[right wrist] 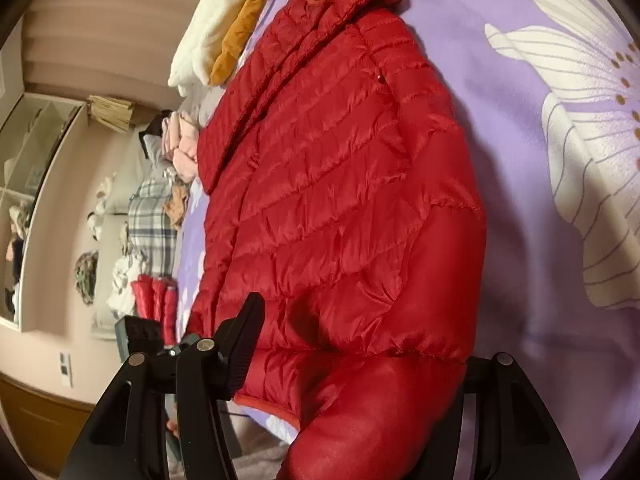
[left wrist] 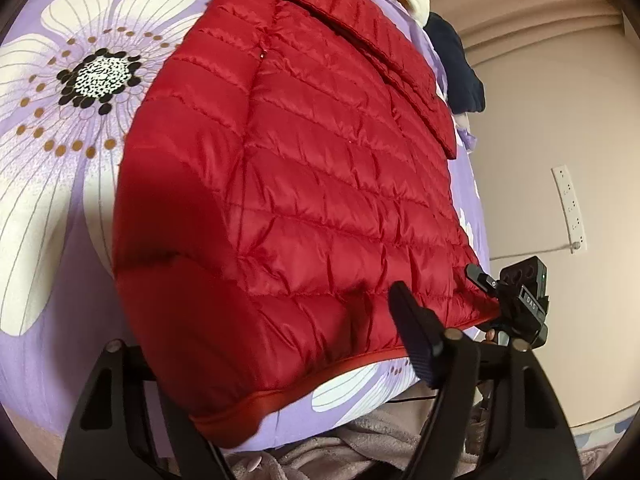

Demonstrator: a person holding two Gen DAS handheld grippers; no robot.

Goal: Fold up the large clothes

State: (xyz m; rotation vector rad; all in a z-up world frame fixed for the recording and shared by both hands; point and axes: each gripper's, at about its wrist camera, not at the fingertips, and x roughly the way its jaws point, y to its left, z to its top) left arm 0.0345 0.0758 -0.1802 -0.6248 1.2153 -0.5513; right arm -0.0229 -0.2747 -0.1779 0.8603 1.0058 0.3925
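A red quilted puffer jacket lies flat on a purple bed sheet with big white flowers, its collar at the far end. It also shows in the right wrist view. My left gripper straddles the jacket's near hem; its right finger rests on the fabric, the left one is hidden under the jacket. My right gripper straddles the hem and sleeve at the other corner; its left finger shows, the right one is hidden by the sleeve. The other gripper shows at the hem's right corner.
White and orange clothes are piled at the bed's far end, beside a dark blue garment. More clothes and a plaid blanket lie past the bed's left edge. A grey fleece hangs below the near edge. A wall with a socket strip stands on the right.
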